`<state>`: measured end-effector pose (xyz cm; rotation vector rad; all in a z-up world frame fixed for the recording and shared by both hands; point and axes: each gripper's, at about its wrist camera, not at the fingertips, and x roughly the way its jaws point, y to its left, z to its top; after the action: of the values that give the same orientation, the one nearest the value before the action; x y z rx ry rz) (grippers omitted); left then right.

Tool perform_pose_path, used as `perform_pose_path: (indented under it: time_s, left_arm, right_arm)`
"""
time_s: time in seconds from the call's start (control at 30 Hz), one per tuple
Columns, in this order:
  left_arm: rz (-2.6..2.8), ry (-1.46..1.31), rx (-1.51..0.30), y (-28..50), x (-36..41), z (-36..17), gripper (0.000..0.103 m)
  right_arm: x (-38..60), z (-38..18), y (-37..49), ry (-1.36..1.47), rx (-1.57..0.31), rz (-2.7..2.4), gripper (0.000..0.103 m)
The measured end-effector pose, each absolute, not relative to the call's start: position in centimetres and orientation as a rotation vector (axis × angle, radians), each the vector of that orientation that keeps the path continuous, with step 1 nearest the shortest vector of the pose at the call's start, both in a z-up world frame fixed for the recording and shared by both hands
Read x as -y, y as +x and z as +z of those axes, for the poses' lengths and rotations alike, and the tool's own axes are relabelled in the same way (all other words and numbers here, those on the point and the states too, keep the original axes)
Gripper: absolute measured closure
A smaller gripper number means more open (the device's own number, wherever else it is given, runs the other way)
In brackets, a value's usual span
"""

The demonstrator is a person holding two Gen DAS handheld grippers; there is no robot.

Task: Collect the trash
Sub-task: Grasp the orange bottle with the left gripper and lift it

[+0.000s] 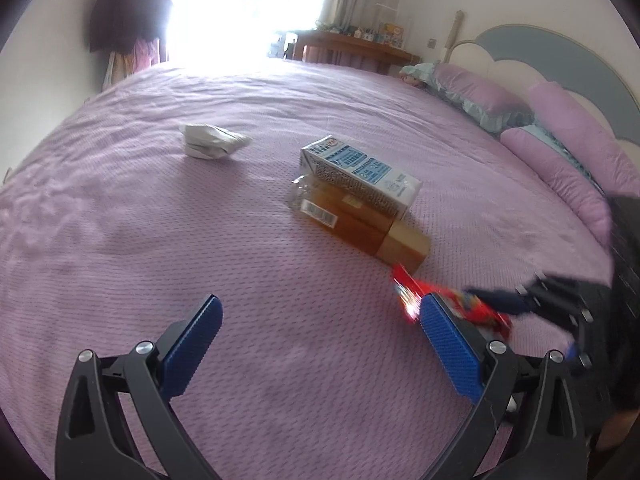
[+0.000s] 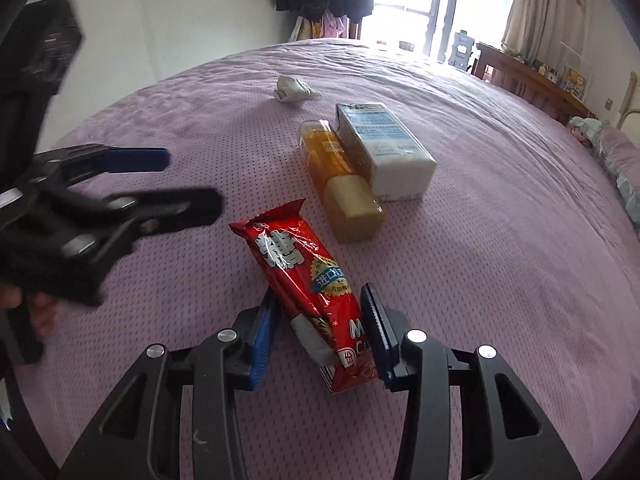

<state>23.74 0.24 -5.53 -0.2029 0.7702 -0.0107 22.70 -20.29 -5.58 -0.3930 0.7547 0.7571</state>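
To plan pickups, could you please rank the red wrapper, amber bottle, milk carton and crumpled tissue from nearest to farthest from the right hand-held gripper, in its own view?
1. Red wrapper: between the right hand-held gripper fingers.
2. Amber bottle: just beyond, lying flat, cap toward the camera.
3. Milk carton: touching the bottle's right side, reaching slightly farther back.
4. Crumpled tissue: farthest, toward the window.

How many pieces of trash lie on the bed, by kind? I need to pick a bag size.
Red snack wrapper: 1
Amber bottle: 1
Drink carton: 1
Crumpled white paper: 1
Total: 4
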Motion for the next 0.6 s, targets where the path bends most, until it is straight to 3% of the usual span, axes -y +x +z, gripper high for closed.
perform_pose_path:
  time_s: [0.6]
  left_arm:
    - [0.185, -0.290, -0.836, 31.9, 3.5, -7.2, 0.004]
  right_arm:
    - [24.4, -4.3, 23.4, -0.253, -0.732, 0.774, 0.062]
